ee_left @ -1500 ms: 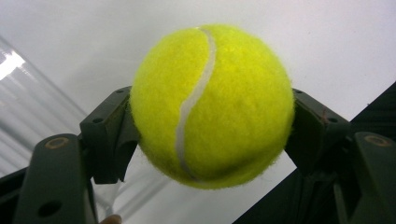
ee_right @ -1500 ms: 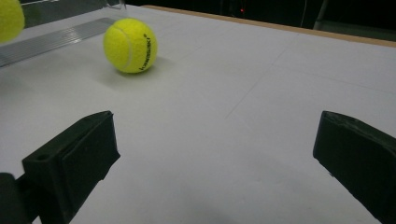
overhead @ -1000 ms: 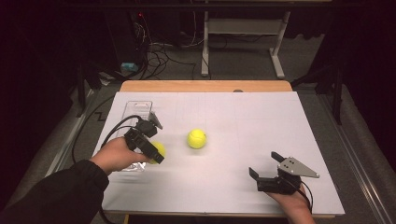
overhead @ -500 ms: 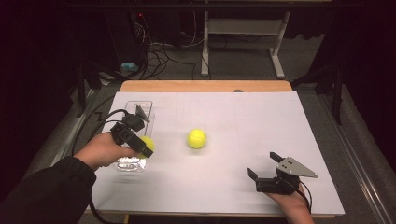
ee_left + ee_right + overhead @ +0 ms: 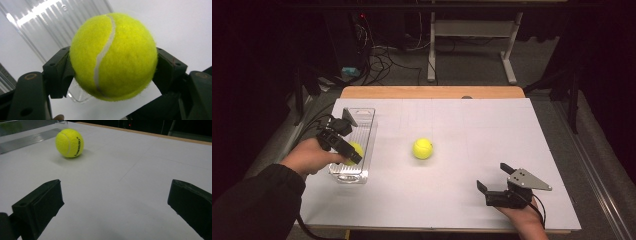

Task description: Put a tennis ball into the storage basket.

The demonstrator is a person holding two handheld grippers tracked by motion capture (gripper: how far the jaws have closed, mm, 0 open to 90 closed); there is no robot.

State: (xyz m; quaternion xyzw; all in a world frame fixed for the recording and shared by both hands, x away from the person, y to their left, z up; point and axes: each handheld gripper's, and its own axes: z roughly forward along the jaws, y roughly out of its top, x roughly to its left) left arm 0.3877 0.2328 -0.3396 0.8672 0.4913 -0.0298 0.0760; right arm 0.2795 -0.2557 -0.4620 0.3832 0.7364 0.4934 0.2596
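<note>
Left gripper view: tennis ball (image 5: 113, 56) clamped in left gripper (image 5: 112, 72).

Fuzzy felt tennis ball (image 5: 113, 56), clear ribbed glossy plastic tray (image 5: 367, 131), matt white table (image 5: 492, 130), matt black jaws

A white-covered table (image 5: 452, 125) with a bare wooden far edge (image 5: 432, 92) is seen beneath and ahead of the jaws. Beyond it, a dim grey floor (image 5: 472, 65) is strewn with tangled cables (image 5: 384, 56), and a white metal stand (image 5: 469, 37) is set farther back. The surrounding room is left in darkness.
</note>
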